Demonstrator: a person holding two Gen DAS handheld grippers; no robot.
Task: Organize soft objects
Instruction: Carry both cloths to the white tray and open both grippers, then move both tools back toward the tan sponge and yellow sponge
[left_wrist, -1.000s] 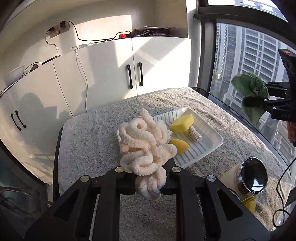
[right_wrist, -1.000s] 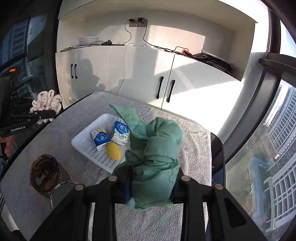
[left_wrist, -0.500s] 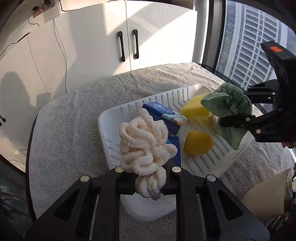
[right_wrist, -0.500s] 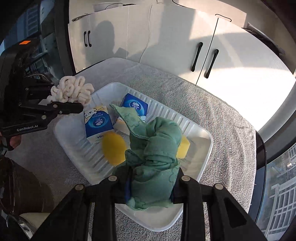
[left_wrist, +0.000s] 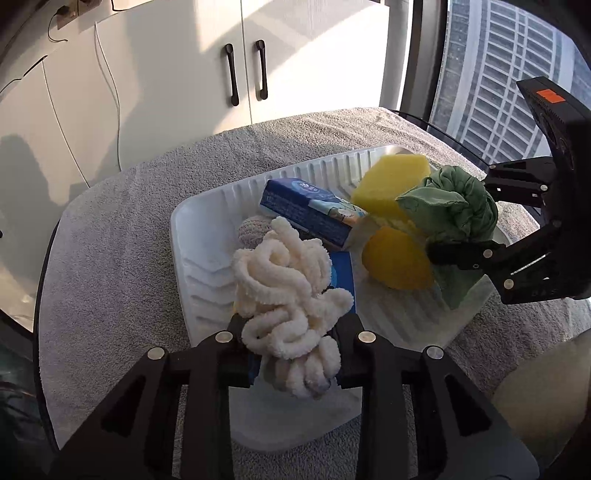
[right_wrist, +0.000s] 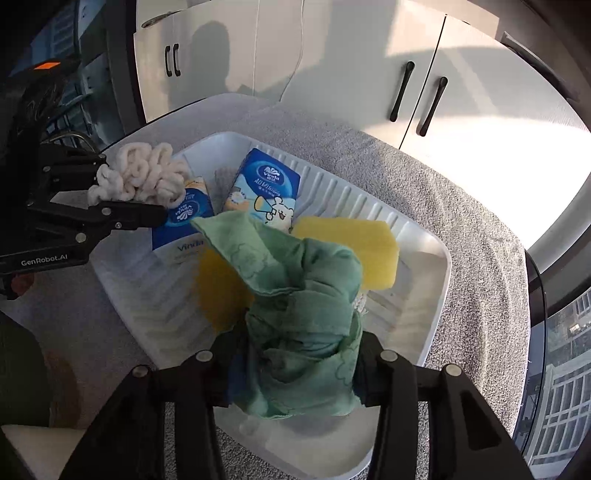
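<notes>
Both loads hung over the white tray (left_wrist: 192, 221). Left gripper (left_wrist: 291, 350) clamped cream chenille bundle (left_wrist: 284, 280); right gripper (right_wrist: 295, 354) clamped green cloth (right_wrist: 303, 295). Placing step; next likely lower, release.

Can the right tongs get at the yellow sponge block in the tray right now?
Probably not: the right tongs are shut on the green cloth, which hangs in front of the yellow sponge block.
</notes>
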